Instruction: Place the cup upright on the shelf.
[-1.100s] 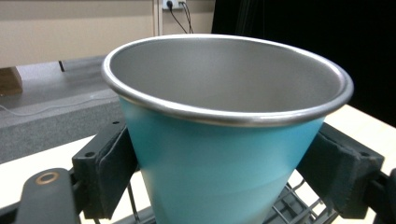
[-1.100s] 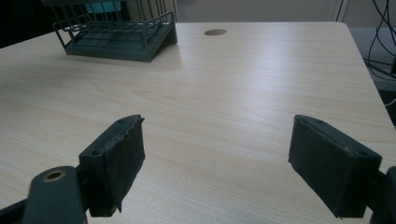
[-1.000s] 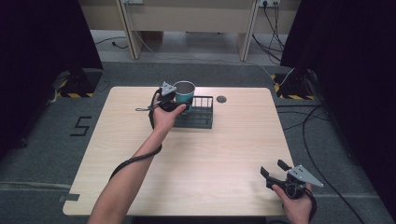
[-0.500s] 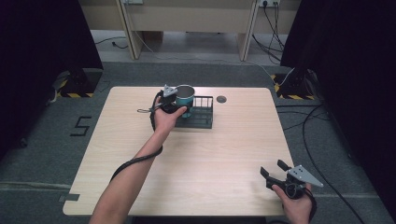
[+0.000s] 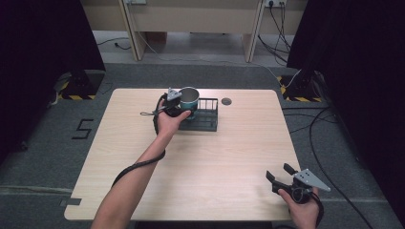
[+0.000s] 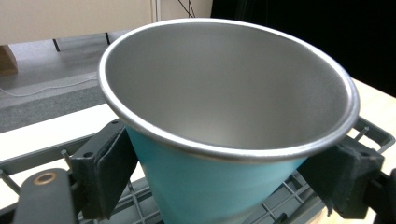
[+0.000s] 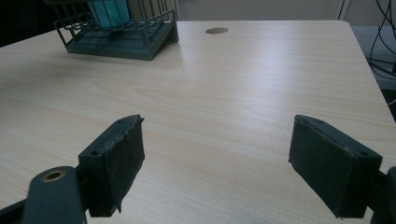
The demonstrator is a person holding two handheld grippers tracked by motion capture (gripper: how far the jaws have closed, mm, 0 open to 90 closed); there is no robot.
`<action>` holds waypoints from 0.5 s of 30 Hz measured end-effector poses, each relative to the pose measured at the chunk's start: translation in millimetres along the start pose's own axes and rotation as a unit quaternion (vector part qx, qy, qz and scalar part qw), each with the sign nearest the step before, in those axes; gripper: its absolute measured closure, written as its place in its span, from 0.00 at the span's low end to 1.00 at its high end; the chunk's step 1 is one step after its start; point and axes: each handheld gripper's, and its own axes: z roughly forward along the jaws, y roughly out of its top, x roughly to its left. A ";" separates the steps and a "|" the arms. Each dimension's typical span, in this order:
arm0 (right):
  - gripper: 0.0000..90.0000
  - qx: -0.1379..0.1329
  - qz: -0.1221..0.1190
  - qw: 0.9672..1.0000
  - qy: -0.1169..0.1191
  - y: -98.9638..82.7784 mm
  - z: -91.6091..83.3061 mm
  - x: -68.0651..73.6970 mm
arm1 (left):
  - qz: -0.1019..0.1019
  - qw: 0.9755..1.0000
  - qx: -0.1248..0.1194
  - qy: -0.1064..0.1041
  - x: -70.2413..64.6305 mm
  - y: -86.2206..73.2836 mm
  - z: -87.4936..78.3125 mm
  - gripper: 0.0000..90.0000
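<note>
Little has moved since the earlier frames: the left tool [image 5: 184,110] has stayed at the rack with the cup in its grip, shifting only a touch, and the right tool [image 5: 282,177] has kept its place near the front right corner of the table [image 5: 239,148].

Seen from the left gripper view, the left tool [image 6: 224,182] has its two black pads pressed against opposite sides of the teal cup [image 6: 219,186], just under the flared metal rim, so the jaws are closed on the cup's body. The cup [image 5: 189,98] is tilted, its bare steel inside facing the camera, and its lower part sits down among the bars of the dark wire rack [image 6: 289,205]. From the high view the rack [image 5: 206,117] stands at the far middle of the table, and the cup is at the rack's left end. A round hole [image 5: 226,101] in the tabletop lies just to the right of the rack, apart from it.

The right tool [image 7: 219,172] is spread wide, with nothing between its pads, above bare wood. In the right gripper view the rack [image 7: 121,39] and the cup [image 7: 109,11] show well away, at the far left.
</note>
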 end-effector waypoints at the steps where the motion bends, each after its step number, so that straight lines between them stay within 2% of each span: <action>1: 0.21 0.000 0.000 1.000 0.000 0.0 0.0 0.1 | -0.002 1.000 0.000 0.000 0.0 -0.3 -0.3 0.17; 3: 0.21 0.000 0.000 1.000 0.000 0.0 0.0 0.0 | -0.008 1.000 0.004 0.001 -0.2 -0.8 -0.7 0.16; 7: 0.21 0.001 0.001 1.000 0.000 -0.1 -0.1 0.2 | -0.008 1.000 0.010 0.003 0.2 -2.7 -2.5 0.16; 15: 0.21 0.002 0.001 1.000 0.001 0.0 0.2 0.0 | 0.002 1.000 0.002 0.006 0.6 -3.2 -10.6 0.16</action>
